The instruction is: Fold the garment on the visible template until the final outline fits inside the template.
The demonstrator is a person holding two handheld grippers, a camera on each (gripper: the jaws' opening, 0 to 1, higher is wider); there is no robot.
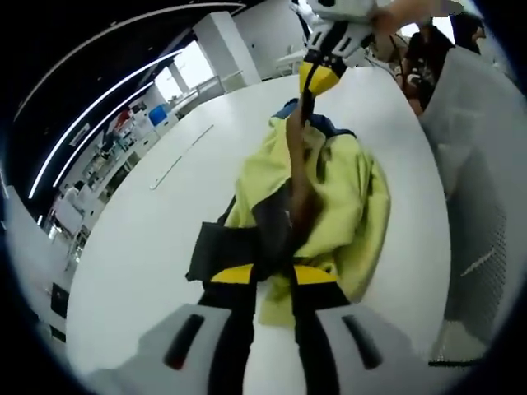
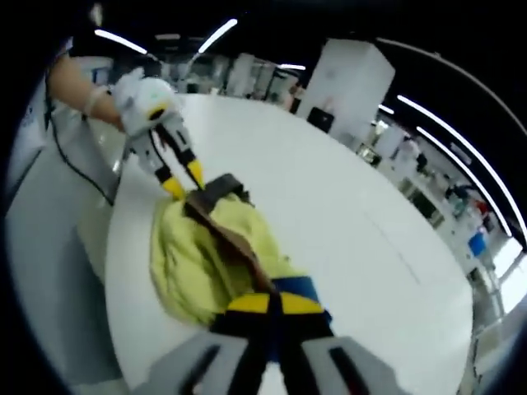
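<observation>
Both tongs, the left gripper and the right gripper, are clamped on opposite ends of the yellow garment, stretching it just above the white table, probably to straighten it for folding.

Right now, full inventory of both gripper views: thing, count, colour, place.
Crumpled fabric garment: one, yellow-green with dark grey, brown and blue parts, bunched on the table and pinched at opposite ends by the two grippers.
Round table: one, white, under the garment; faint lines on its top, no template outline I can make out.
Background room: white pillar, ceiling light strips, shelving and clutter, too blurred to count.
Left gripper: one, yellow-tipped dark jaws on a white body, shut on the garment's dark grey end.
Right gripper: one, same build, shut on the garment's blue end.
Person's hand: one, holding the left gripper's white body.
</observation>
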